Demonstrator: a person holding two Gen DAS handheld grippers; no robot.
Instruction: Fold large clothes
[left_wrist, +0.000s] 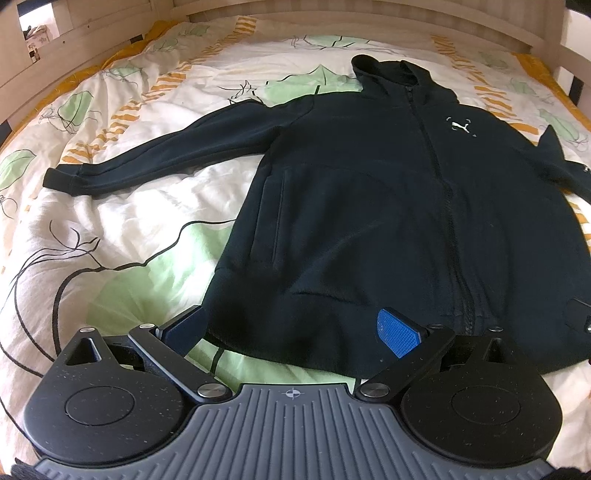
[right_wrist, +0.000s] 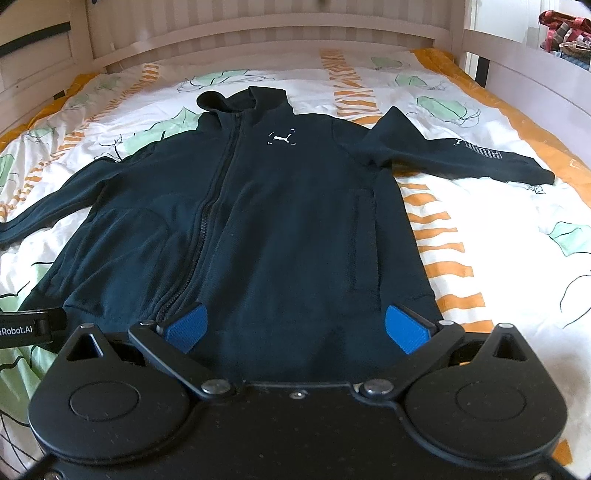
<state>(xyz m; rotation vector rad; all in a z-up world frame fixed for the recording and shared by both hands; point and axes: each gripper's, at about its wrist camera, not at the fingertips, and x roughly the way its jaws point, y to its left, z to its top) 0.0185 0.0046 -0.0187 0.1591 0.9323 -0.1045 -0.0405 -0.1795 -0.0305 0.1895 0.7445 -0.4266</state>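
Black hoodie (right_wrist: 266, 229) flat on bed (left_wrist: 110, 229), hem between both spread jaws: left gripper (left_wrist: 291, 332), right gripper (right_wrist: 297, 326); bare quilt either side.

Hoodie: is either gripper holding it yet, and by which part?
Neither. Both the left gripper and right gripper are open over the hoodie hem.

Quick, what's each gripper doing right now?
Left gripper: open, holding nothing, at the hoodie hem.
Right gripper: open, holding nothing, over the hem.
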